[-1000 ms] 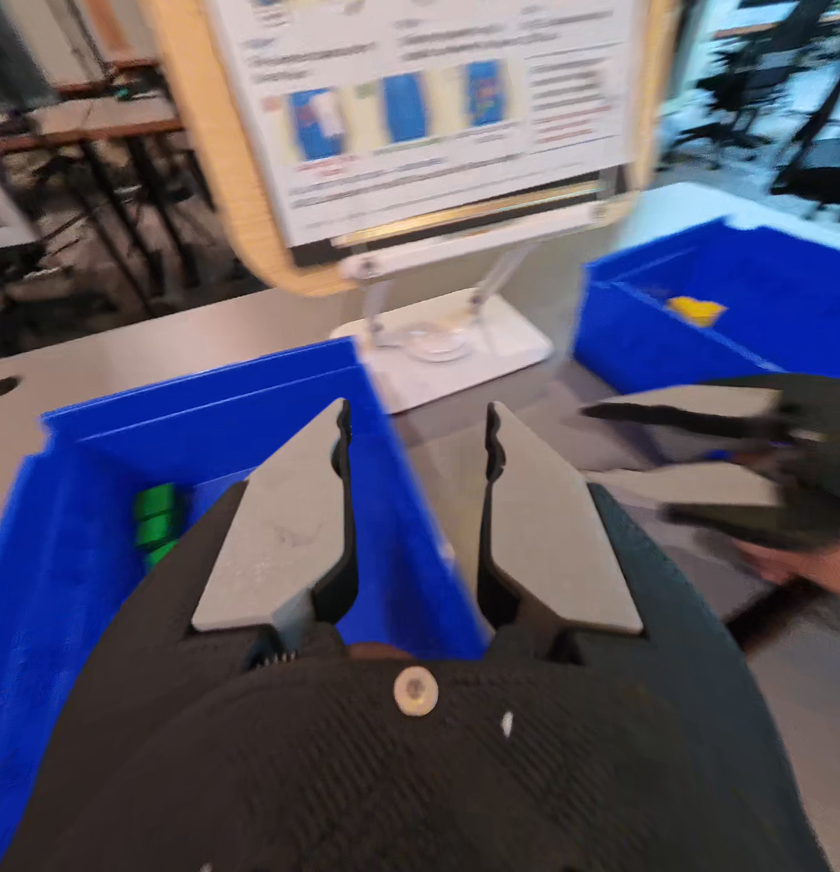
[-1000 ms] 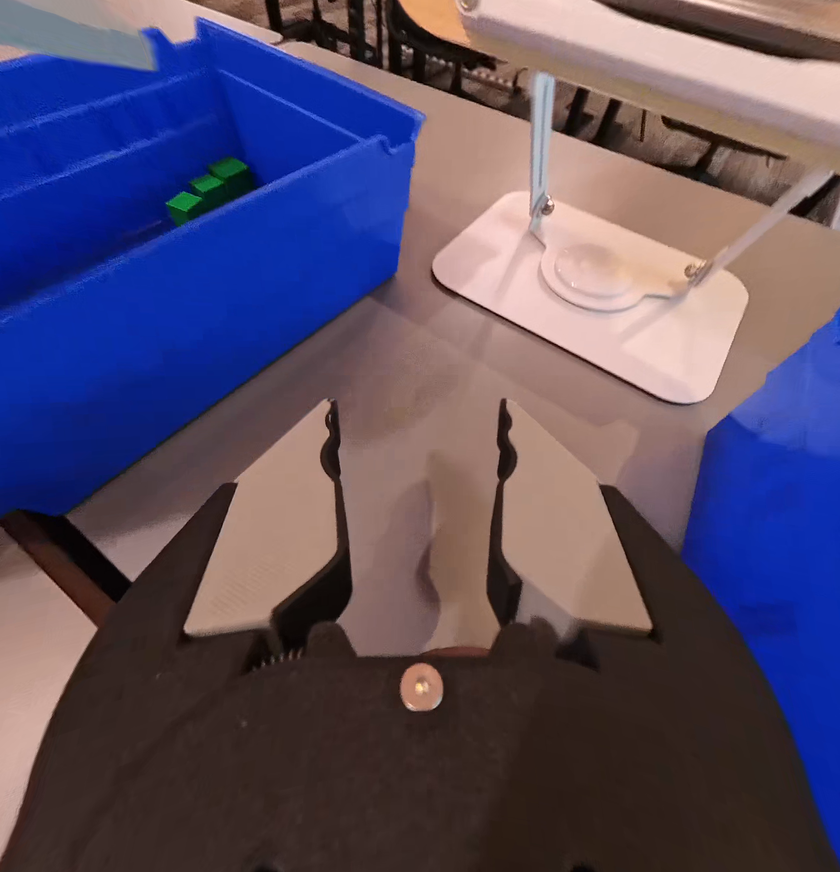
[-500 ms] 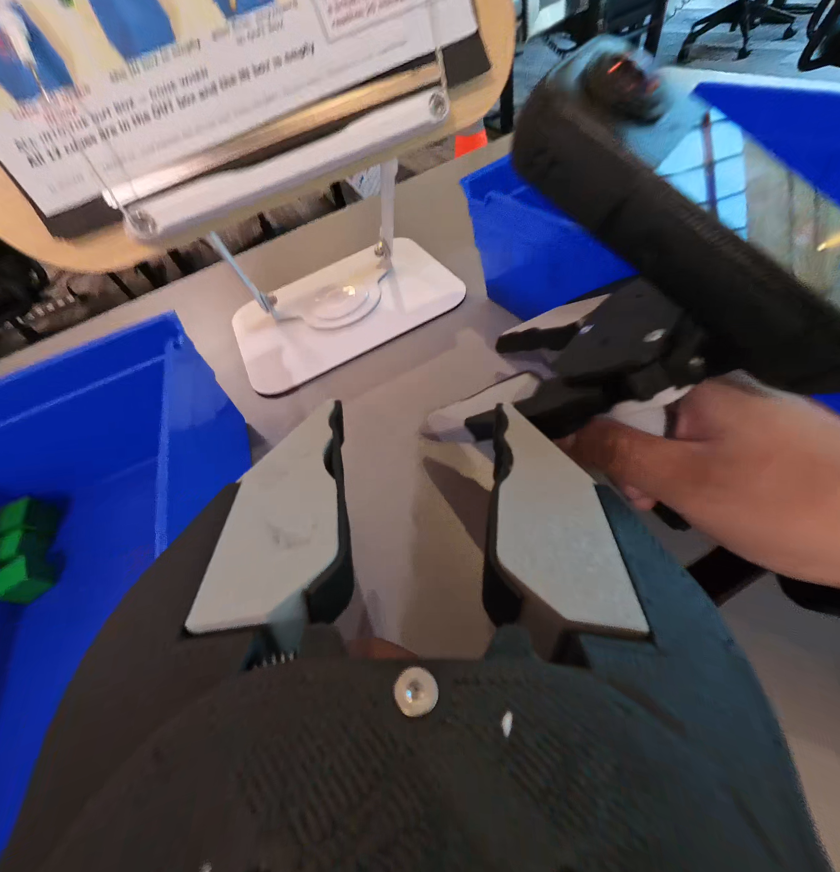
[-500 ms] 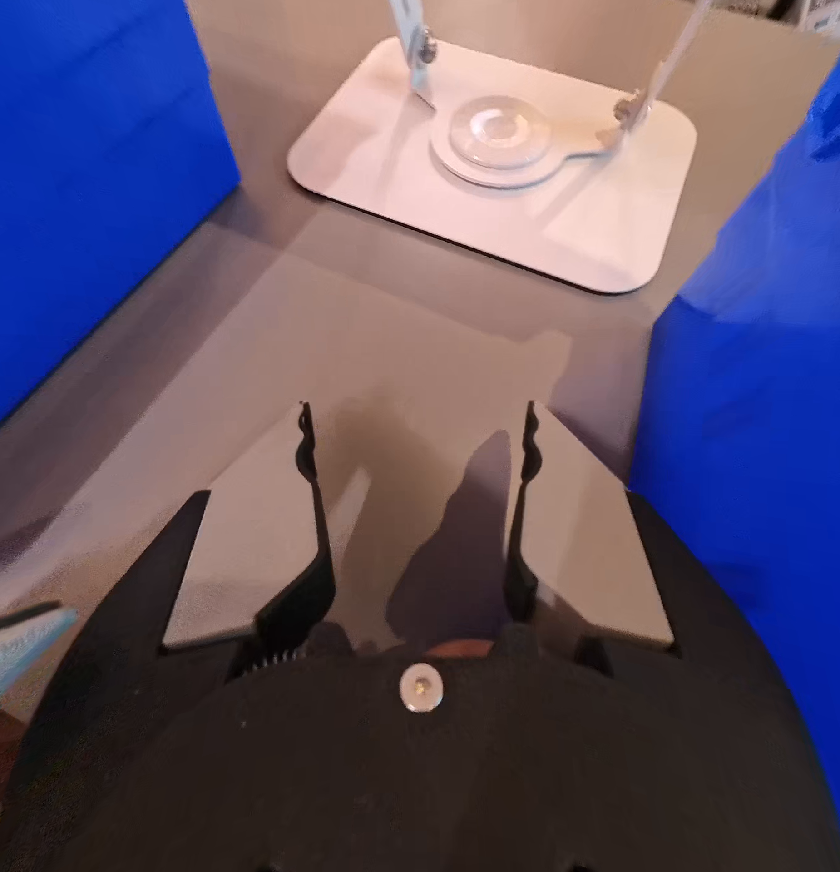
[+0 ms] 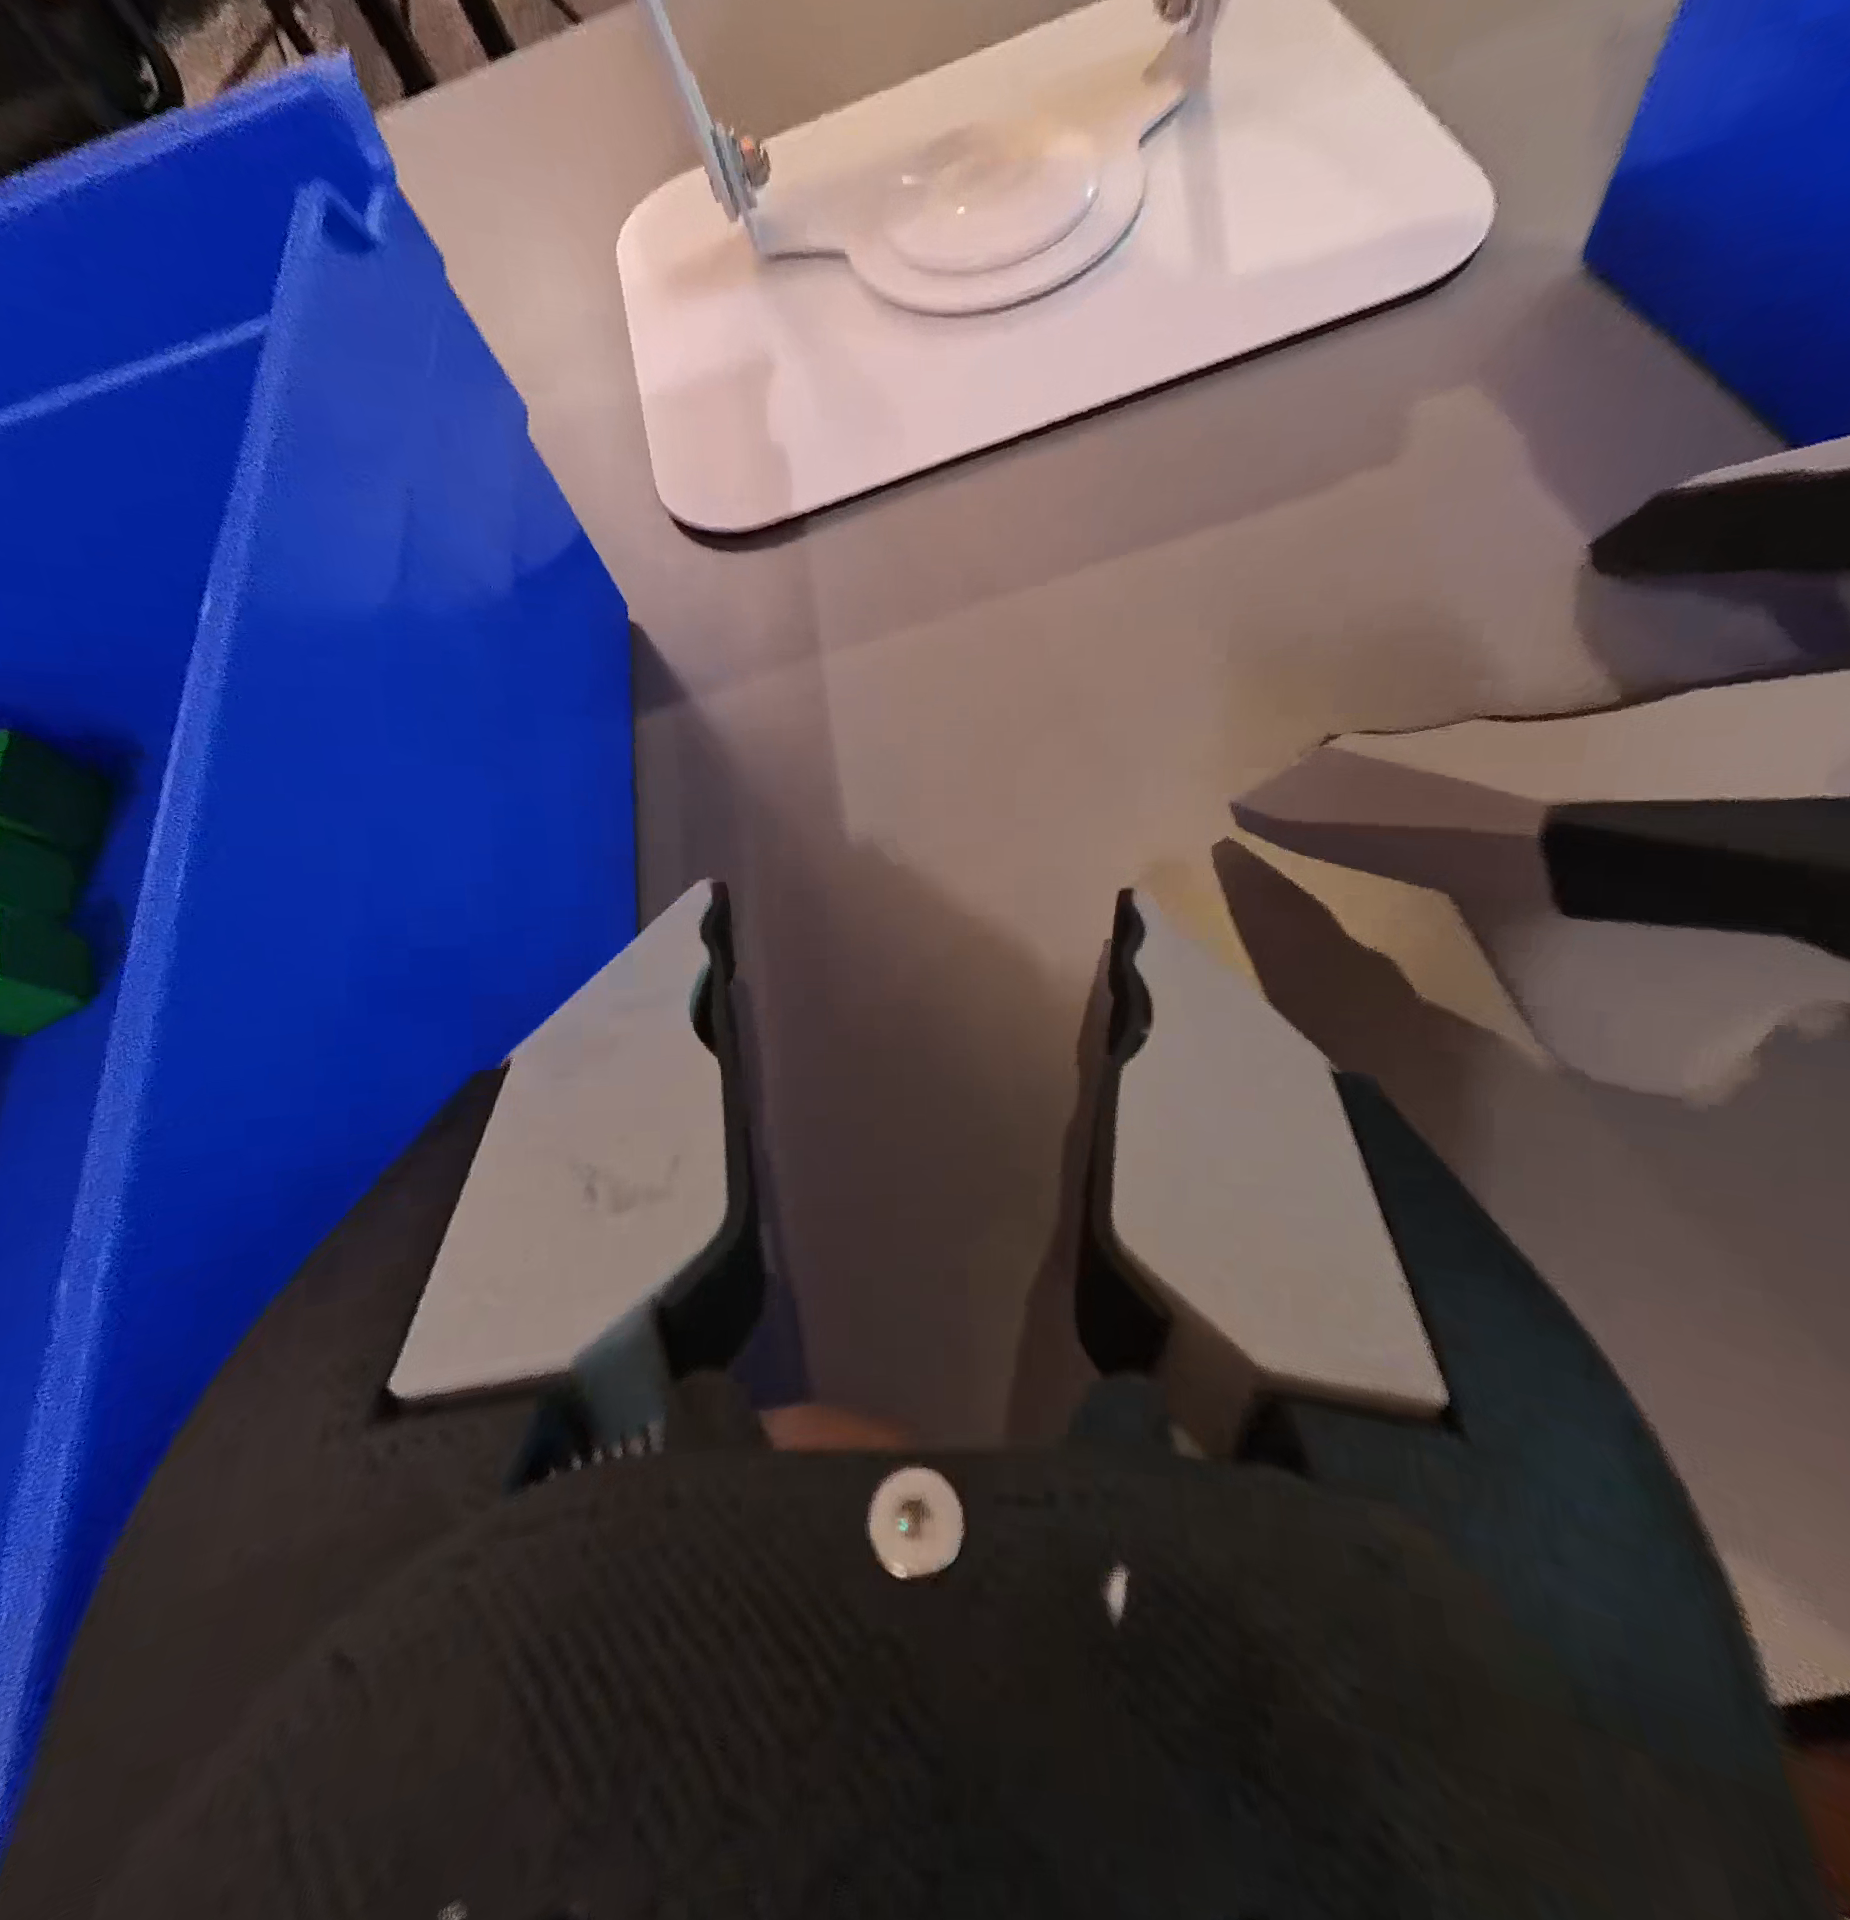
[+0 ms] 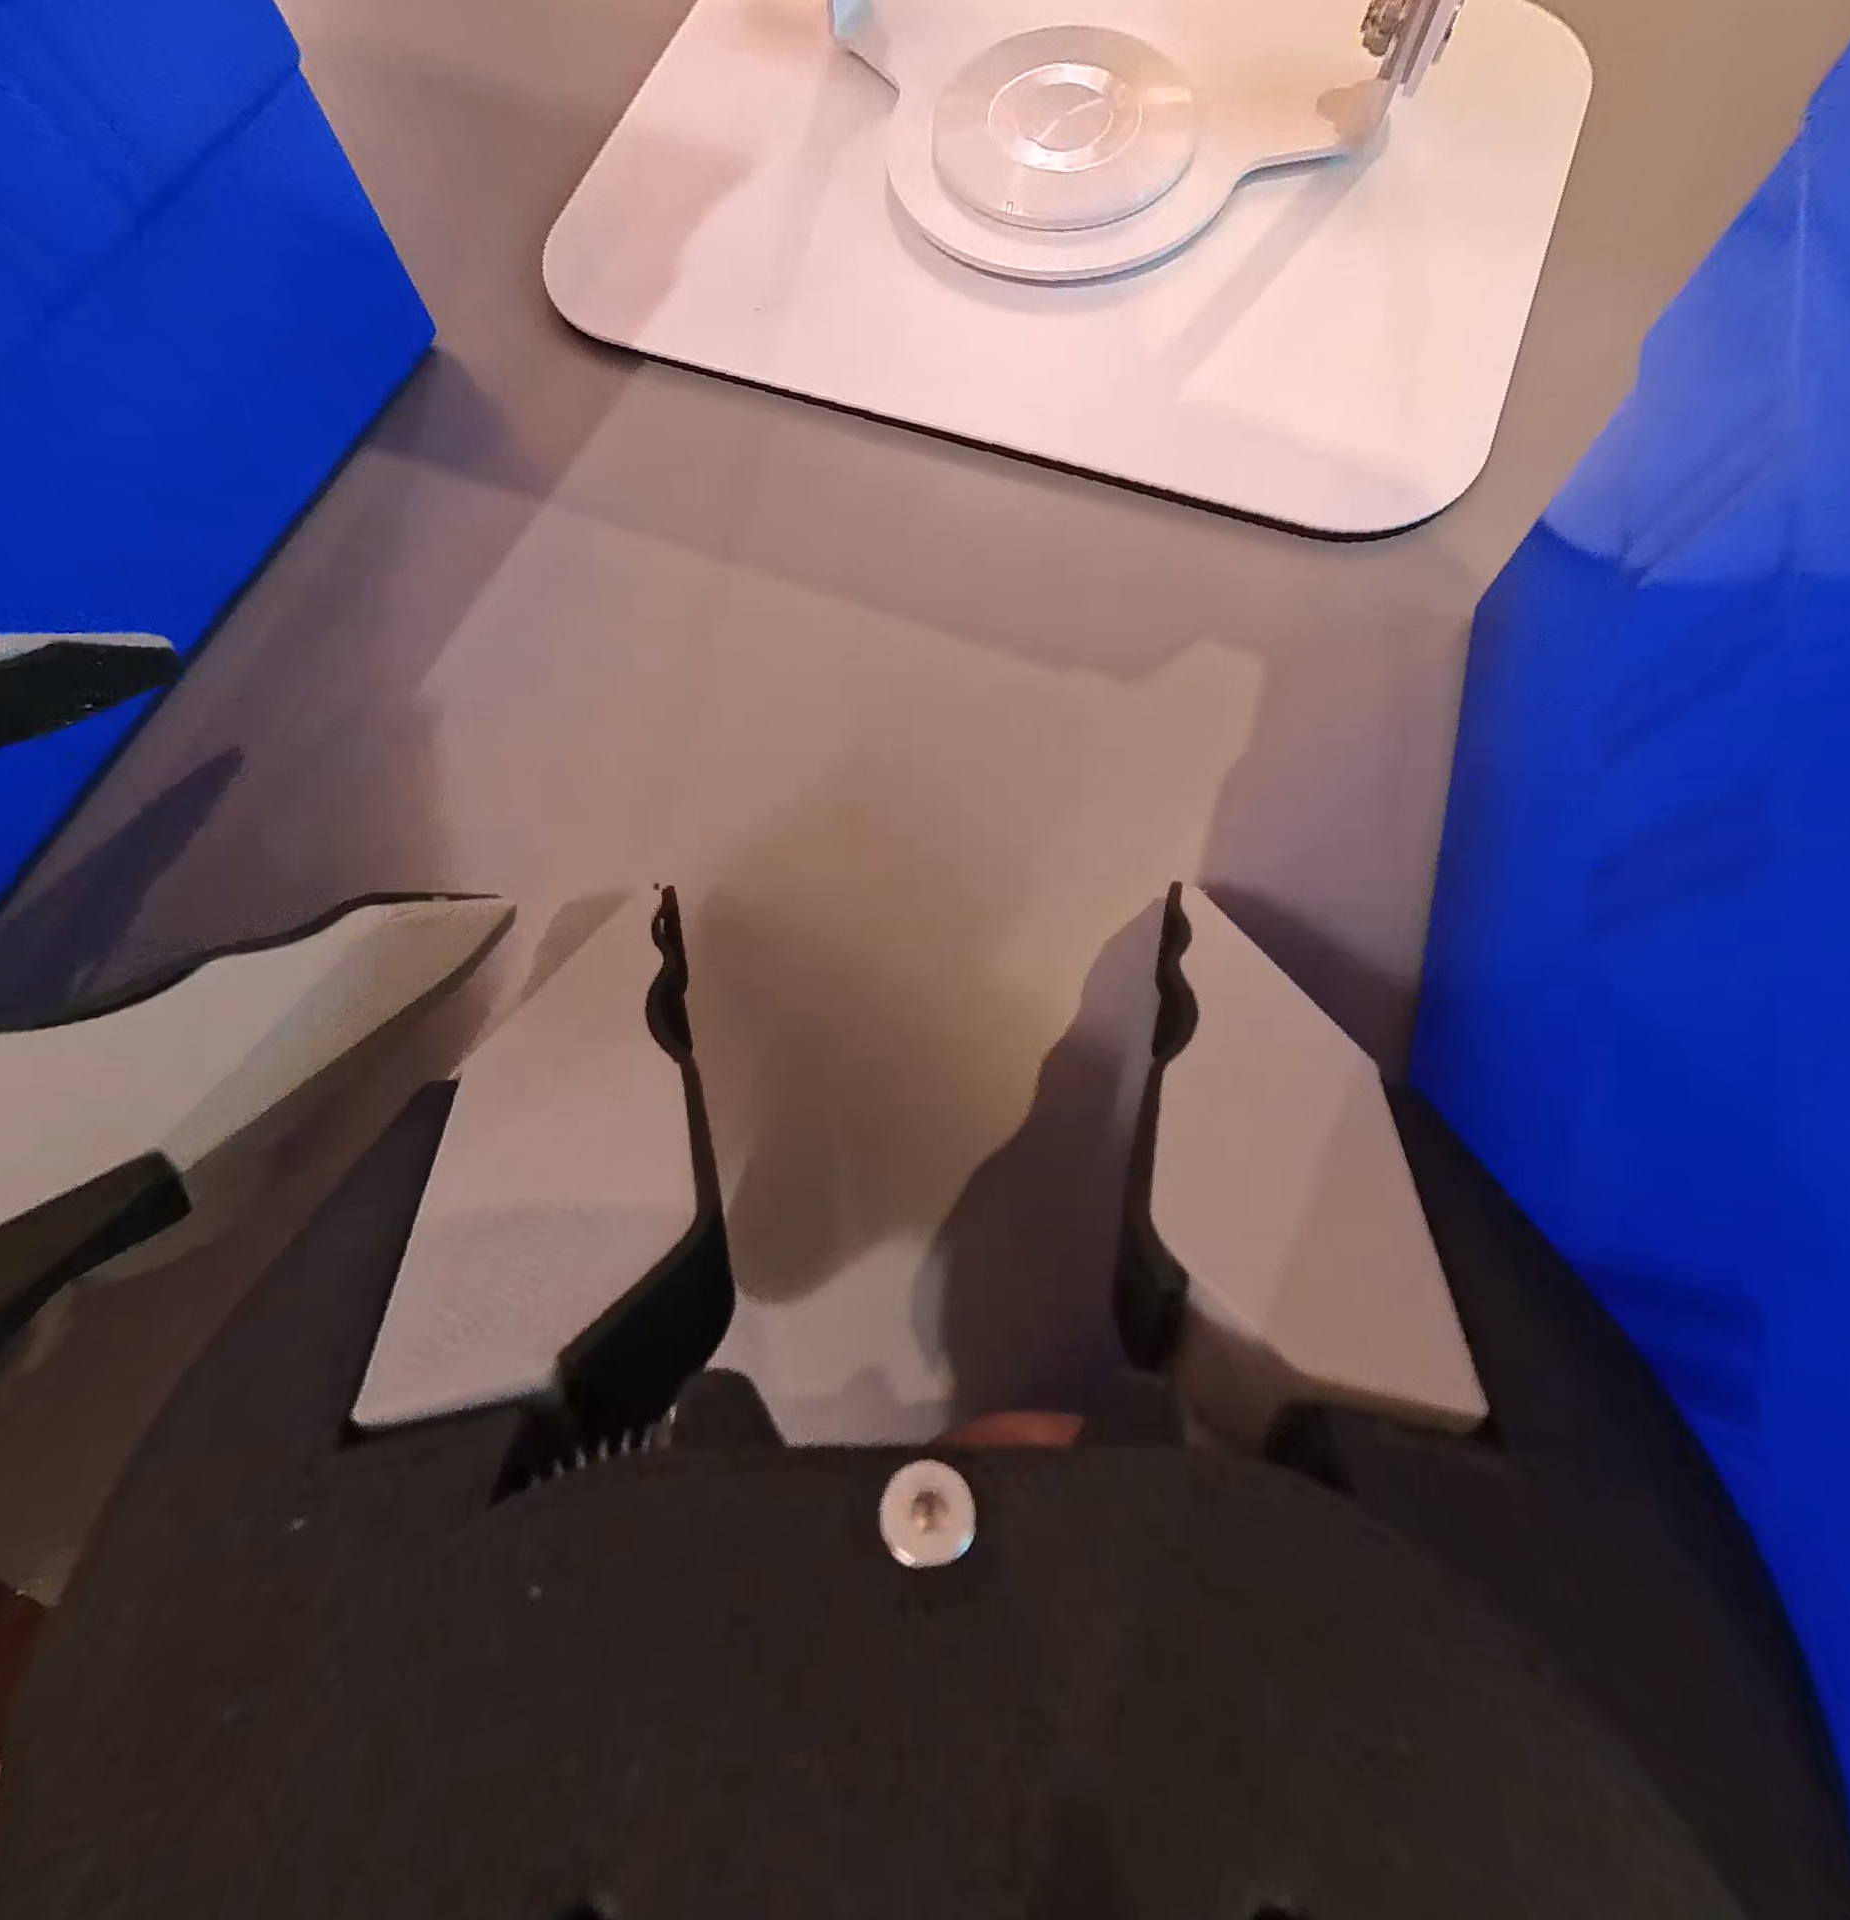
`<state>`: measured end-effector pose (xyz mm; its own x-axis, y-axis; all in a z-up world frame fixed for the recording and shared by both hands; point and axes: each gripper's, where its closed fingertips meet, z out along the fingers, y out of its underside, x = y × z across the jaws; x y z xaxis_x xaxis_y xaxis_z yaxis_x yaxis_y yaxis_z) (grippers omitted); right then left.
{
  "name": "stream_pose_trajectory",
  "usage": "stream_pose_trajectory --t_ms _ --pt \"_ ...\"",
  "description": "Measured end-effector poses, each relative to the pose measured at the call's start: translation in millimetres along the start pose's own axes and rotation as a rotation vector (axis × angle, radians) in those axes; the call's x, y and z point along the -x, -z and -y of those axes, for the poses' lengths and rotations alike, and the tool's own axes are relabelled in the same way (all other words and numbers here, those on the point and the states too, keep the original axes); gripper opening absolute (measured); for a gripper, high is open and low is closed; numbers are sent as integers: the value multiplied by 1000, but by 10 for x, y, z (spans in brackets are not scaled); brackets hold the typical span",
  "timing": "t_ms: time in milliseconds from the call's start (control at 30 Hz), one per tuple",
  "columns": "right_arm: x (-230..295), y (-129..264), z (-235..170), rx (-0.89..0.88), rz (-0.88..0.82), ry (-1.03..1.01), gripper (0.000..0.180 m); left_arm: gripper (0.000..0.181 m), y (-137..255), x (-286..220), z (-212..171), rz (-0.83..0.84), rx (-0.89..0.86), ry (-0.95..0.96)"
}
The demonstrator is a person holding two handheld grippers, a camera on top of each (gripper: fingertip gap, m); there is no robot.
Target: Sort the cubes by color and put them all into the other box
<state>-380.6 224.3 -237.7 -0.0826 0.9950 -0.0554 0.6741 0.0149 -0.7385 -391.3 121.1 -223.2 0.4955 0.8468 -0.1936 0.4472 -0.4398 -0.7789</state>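
My left gripper (image 5: pixel 916 904) is open and empty, low over the grey table between the two blue boxes. The left blue box (image 5: pixel 308 665) stands just left of it, with three green cubes (image 5: pixel 17 883) in a row inside. My right gripper (image 6: pixel 916 904) is open and empty, also over the bare table, with the right blue box (image 6: pixel 1679 779) close on its right. Each gripper shows in the other's view: the right one (image 5: pixel 1420 707) at the right edge, the left one (image 6: pixel 308 790) at the left edge. The right box's inside is hidden.
A white stand base (image 5: pixel 1056 270) with a round disc and metal legs sits on the grey table (image 5: pixel 952 675) ahead, between the boxes; it also shows in the right wrist view (image 6: pixel 1056 260). The left box's wall (image 6: pixel 121 312) is at left.
Both grippers have tilted down and dropped toward the table between the boxes. The poster board and room have left the view. Both stay open.
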Motion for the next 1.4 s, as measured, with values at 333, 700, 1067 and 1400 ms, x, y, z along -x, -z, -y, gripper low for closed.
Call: stream_pose_trajectory --t_ms 333,700,1067,1400 --pt "2 -18 -18 16 -30 37 90 77 -77 12 -89 -38 70 68" --pt "4 -25 -22 21 -36 48 91 77 -75 9 -86 -34 68 60" --pt "7 -31 -24 23 -39 55 93 74 -99 -28 -90 -80 79 94" --pt "8 -31 -25 24 -39 56 93 70 -104 -55 -93 -111 84 109"
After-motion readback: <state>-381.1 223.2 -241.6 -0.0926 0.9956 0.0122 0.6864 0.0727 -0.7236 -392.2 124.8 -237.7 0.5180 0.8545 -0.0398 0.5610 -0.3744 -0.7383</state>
